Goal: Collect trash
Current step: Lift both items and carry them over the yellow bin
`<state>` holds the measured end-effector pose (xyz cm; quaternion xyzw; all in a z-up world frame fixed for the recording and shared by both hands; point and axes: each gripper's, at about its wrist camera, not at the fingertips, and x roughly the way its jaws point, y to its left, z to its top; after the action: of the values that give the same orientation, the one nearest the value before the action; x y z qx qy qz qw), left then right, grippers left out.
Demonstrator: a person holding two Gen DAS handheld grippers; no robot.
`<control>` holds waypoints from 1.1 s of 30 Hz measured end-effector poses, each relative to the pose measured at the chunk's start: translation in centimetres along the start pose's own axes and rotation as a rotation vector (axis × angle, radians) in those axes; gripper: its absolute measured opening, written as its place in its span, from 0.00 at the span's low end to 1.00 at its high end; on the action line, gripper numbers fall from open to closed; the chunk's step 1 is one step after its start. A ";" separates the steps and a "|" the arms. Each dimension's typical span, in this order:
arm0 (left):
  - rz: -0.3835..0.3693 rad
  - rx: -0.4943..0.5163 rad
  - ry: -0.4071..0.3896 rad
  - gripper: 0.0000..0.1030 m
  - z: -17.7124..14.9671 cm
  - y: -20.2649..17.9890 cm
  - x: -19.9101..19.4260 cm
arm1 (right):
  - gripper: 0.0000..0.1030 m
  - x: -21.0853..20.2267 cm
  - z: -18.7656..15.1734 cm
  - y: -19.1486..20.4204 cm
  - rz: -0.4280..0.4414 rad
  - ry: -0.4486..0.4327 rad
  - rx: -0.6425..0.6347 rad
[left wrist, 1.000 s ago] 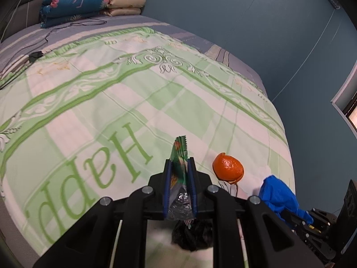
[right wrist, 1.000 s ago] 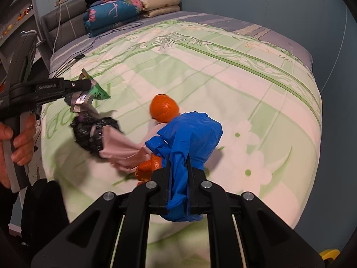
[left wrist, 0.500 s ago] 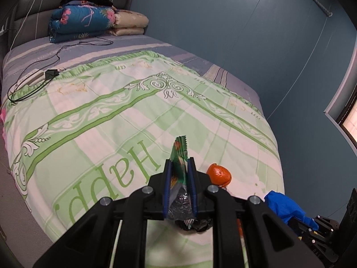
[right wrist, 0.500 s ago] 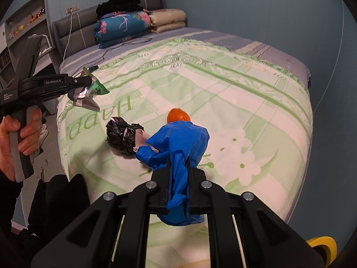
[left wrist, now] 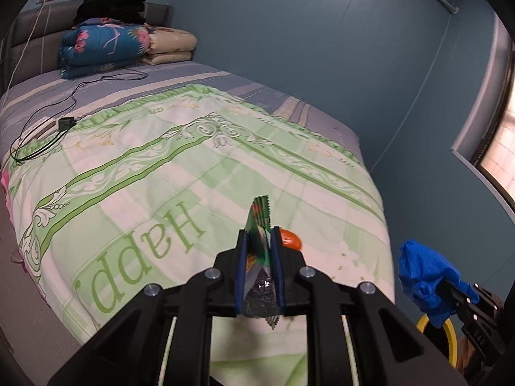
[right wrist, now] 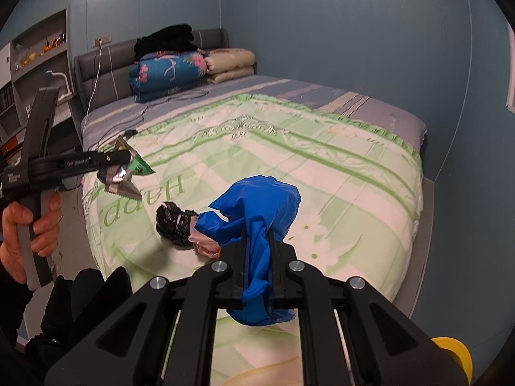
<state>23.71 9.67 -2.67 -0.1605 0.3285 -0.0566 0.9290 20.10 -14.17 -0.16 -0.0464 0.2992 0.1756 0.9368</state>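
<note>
Above the near left edge of the bed [right wrist: 354, 173], the left tool [right wrist: 127, 160] is carried in a person's hand [right wrist: 29, 228], and its jaws are clamped tight on a green snack wrapper [left wrist: 259, 222] with a silvery inside; in the left wrist view the wrapper stands up between the blue pads [left wrist: 242, 270], its zigzag edge poking out above and below them. The wrapper hangs clear of the bedcover.

Further right, on the green-and-white bedcover beside the printed lettering, a crumpled black plastic bag [right wrist: 175, 225] lies with a pinkish scrap [right wrist: 204, 246] touching its right side. An orange fruit [left wrist: 291, 239] rests on the cover just right of the left tool's tip in the left wrist view.

Right again, the right tool [right wrist: 259, 257] is closed hard on a blue plastic bag [right wrist: 257, 206]; the bag bunches up in front of the fingers and a tail of it droops beneath them. The bag is off the bed, held in the air over its near end.

At the head of the bed sit folded blankets [right wrist: 167, 70], with a black cable [left wrist: 48, 128] trailing over the sheet. A yellow rim [right wrist: 457, 353] shows low at the far right, by the blue wall [right wrist: 354, 32].
</note>
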 end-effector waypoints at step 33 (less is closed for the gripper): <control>-0.300 0.273 -0.017 0.13 -5.2 -19.8 -6.5 | 0.07 -14.0 -4.7 -10.6 -0.242 -0.164 0.198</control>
<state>15.38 -8.99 4.03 -0.0808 0.2824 -0.2370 0.9260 10.72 -29.14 3.87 0.0248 0.2298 0.0345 0.9723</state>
